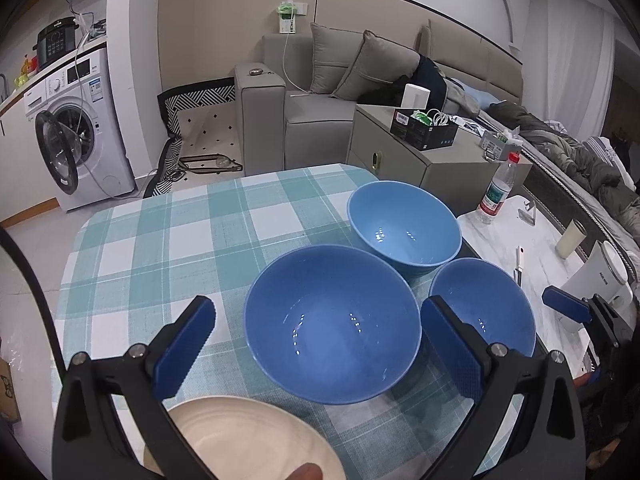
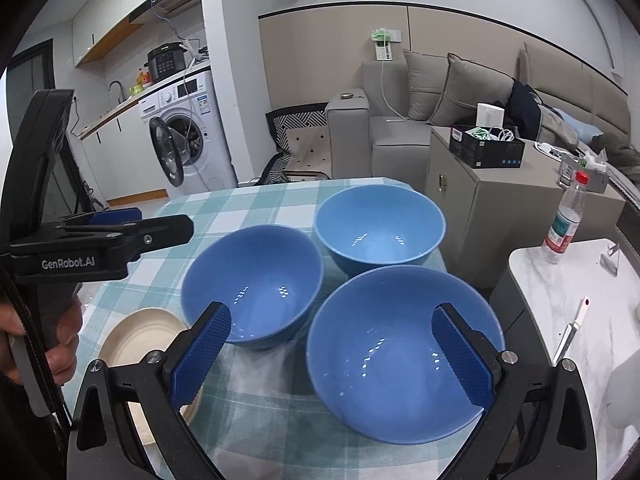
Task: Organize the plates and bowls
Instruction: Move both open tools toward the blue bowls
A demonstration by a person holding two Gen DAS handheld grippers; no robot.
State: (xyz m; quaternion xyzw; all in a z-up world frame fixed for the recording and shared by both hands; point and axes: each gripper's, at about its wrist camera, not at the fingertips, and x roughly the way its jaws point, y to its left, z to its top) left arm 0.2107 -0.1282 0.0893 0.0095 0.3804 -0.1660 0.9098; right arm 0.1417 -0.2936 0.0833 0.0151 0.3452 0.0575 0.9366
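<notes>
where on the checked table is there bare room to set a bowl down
The far-left stretch of the checked tablecloth is free, bordered by the middle bowl, the far table edge and the cream plate. The right side is crowded: far bowl and near-right bowl sit packed together.

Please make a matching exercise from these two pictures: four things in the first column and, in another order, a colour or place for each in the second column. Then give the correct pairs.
Things:
1. cream plate
2. water bottle
3. washing machine
4. black box

Colour or place:
A. on the grey cabinet beside the sofa
B. on the checked tablecloth, near the three blue bowls
C. white, with its round door open
D. clear, with a red cap, on the white marble table

Pairs: 1-B, 2-D, 3-C, 4-A
</notes>
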